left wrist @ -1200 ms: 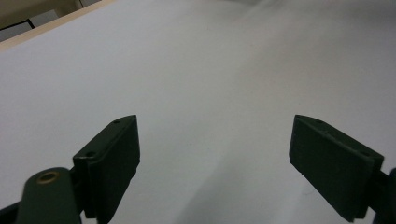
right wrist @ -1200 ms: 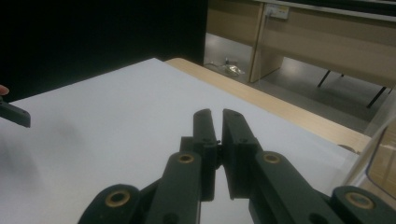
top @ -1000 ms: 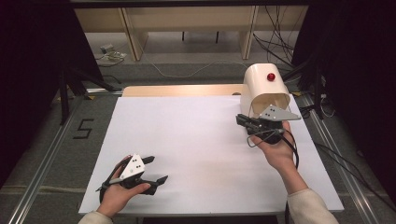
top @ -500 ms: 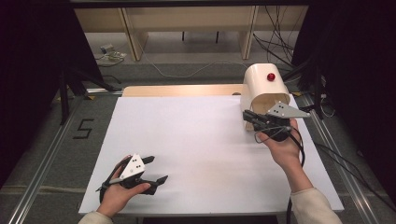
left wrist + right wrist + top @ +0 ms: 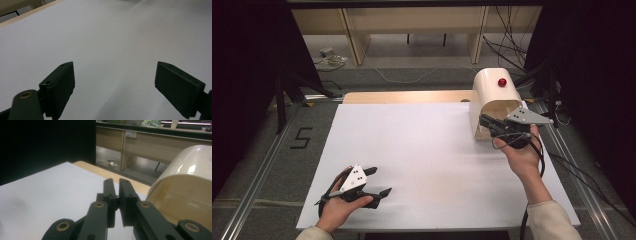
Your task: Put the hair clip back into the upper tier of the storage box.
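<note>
A cream arched housing (image 5: 490, 89) with a red button (image 5: 502, 82) on top stands at the far right of the white table sheet (image 5: 427, 145), its open mouth facing the near side. My right gripper (image 5: 482, 119) is shut with nothing seen between its jaws, its tips at the left edge of that mouth. In the right gripper view the shut right gripper (image 5: 116, 181) points past the housing (image 5: 190, 177), which is on its right. My left gripper (image 5: 381, 181) rests open on the sheet at the front left. The left gripper (image 5: 115, 65) has only bare sheet between its jaws.
A wooden tabletop strip (image 5: 407, 97) shows beyond the sheet's far edge. Metal rails (image 5: 259, 185) run along both sides, with a "5" mark (image 5: 301, 138) on the floor at left. Cables (image 5: 512, 55) lie behind the housing, and wooden shelving (image 5: 412, 25) stands at the back.
My right gripper has shifted a little to the right and farther off, closer to the housing's mouth. The left gripper has stayed where it was.
</note>
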Demonstrator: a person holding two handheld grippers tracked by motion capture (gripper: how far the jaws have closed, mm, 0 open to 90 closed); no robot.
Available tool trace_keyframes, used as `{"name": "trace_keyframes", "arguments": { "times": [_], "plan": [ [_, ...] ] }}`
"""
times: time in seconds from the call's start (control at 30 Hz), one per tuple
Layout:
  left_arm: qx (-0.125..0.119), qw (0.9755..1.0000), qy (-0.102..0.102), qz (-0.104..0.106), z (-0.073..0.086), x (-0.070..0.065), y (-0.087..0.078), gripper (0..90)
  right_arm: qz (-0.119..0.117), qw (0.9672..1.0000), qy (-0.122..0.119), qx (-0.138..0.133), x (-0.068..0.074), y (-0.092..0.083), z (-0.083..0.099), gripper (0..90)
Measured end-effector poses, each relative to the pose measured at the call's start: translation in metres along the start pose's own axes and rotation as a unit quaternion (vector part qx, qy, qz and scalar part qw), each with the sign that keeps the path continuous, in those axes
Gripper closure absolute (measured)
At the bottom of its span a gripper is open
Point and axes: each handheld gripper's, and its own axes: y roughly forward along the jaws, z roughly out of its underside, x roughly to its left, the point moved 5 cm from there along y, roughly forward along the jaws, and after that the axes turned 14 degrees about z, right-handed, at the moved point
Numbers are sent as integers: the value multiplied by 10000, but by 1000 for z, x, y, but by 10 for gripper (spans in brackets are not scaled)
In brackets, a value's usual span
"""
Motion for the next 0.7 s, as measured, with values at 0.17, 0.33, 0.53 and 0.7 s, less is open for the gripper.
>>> {"name": "trace_keyframes", "arguments": {
  "times": [0.17, 0.33, 0.53, 0.7],
  "plan": [
    [7, 10000, 12, 3, 0, 0, 0, 162, 67, 10000, 34, -31, -5, -1, -1, 849],
    [-4, 10000, 7, -5, 0, 0, 0, 162, 88, 9999, 83, -31, -8, -2, 0, 849],
    [-14, 10000, 5, -5, 0, 0, 0, 162, 158, 9998, 102, -15, -12, -3, 0, 849],
    [-11, 10000, 17, -12, 0, 0, -1, 162, 221, 9997, 118, -7, -15, -3, 0, 849]
  ]
}}
